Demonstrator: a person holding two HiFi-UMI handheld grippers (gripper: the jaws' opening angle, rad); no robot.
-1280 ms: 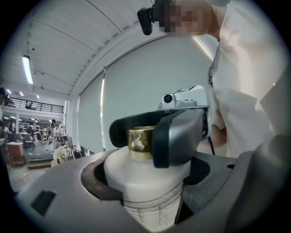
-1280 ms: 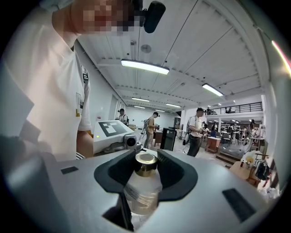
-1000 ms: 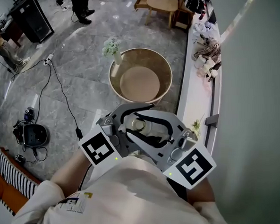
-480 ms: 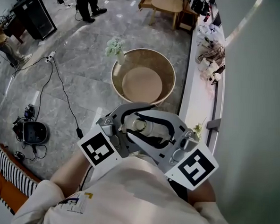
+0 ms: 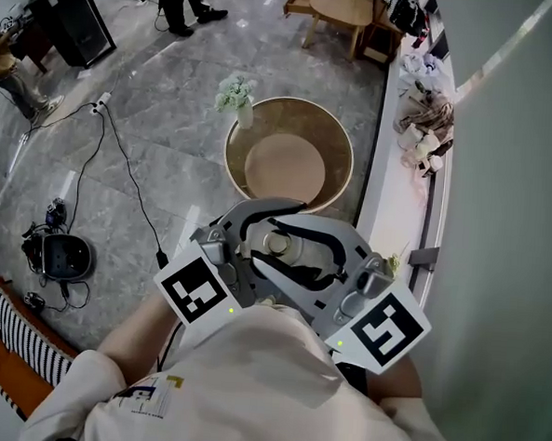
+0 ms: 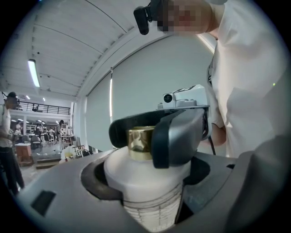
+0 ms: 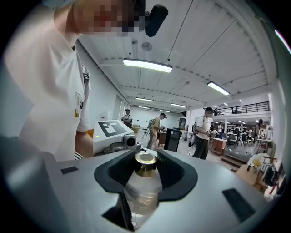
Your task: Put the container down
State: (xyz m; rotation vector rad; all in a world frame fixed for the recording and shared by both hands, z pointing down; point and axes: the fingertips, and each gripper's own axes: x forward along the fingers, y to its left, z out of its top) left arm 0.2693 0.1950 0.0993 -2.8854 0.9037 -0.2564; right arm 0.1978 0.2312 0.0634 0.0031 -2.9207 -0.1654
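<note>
Left tool (image 5: pixel 254 245) and right tool (image 5: pixel 304 254) stay clamped on the container (image 5: pixel 276 246), with the round desk (image 5: pixel 332 139) at 12 o'clock barely shifted, so set-down looks still pending.

Ahead of left tongs (image 5: pixel 257 225) and right tongs (image 5: pixel 319 255): round bench (image 5: pixel 342 149) lying open, its bare middle offering room. Vase of flowers (image 5: pixel 235 99) standing at its far-left rim. Right of tongs: white ledge (image 5: pixel 388 189) and wall (image 5: pixel 511 183) crowding close. Left: floor (image 5: pixel 161 124) lying open, cable (image 5: pixel 129 185) trailing across. Container (image 5: pixel 276 246) filling both jaw gaps.
</note>
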